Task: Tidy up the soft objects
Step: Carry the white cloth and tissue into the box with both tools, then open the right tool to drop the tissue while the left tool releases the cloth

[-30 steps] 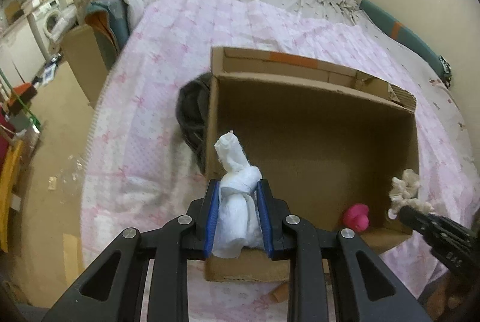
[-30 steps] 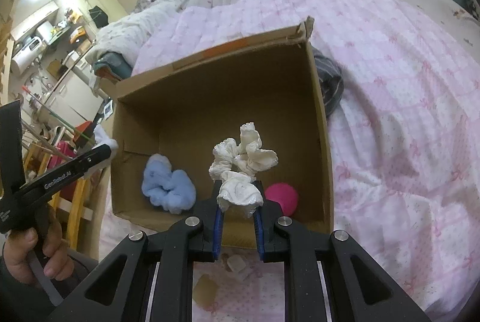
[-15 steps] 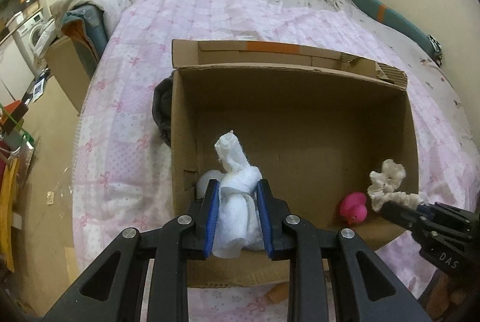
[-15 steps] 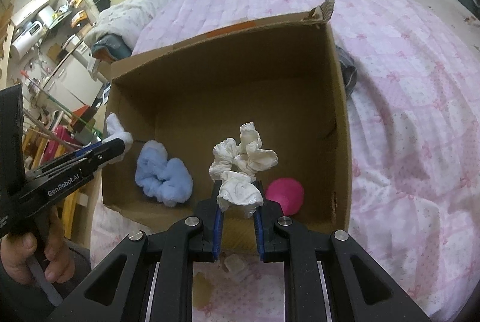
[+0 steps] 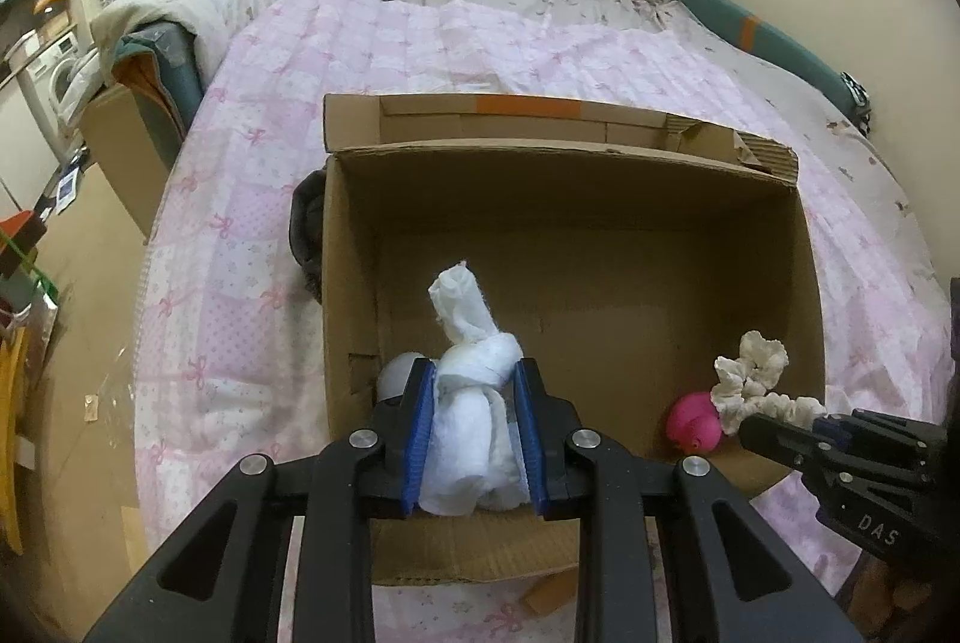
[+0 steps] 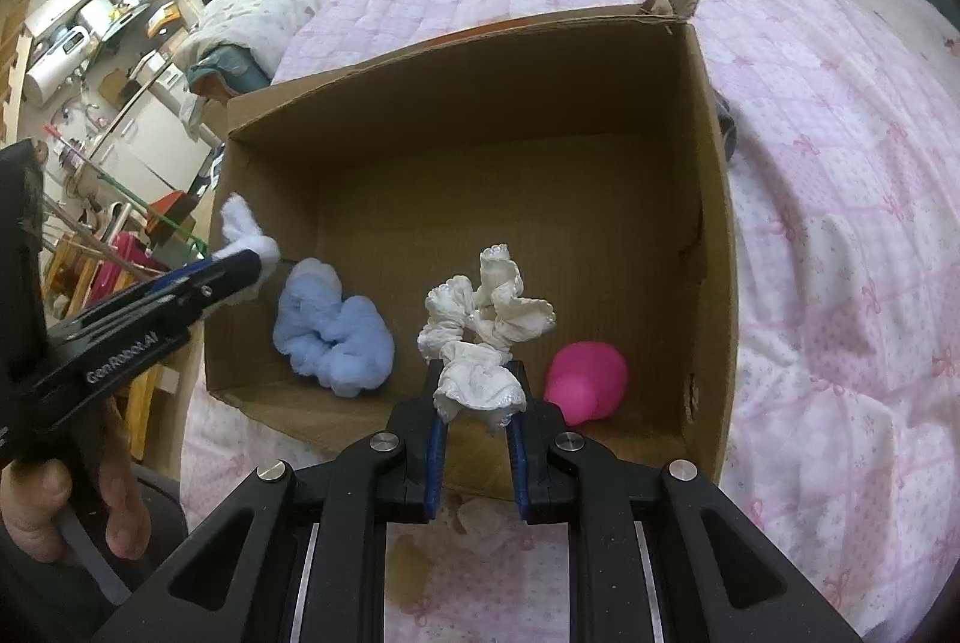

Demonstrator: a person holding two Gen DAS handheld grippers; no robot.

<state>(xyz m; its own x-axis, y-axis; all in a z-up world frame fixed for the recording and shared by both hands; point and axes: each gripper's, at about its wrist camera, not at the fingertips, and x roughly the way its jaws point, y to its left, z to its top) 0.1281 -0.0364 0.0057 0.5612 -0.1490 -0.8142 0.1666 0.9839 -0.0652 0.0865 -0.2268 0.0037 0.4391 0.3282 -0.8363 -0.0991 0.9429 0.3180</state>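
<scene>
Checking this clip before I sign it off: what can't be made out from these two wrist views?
- Light blue fluffy item: left wrist view, almost wholly hidden behind the left gripper and its white knotted cloth.
- Dark fabric beside the cardboard box: both views, the box wall covers most of it; kind unclear.
- Objects under the right gripper: right wrist view, blocked by its fingers, unidentifiable.

Blue scrunchie point(image 5: 401, 373) mostly hidden behind left hand-held gripper point(image 5: 474, 427).

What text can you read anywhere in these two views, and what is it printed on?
"DAS": white letters on the black right gripper body, seen from the left wrist view.
"GenRobot.AI": white letters on the black left gripper arm, seen from the right wrist view.
Brown cardboard box: no readable print.
</scene>
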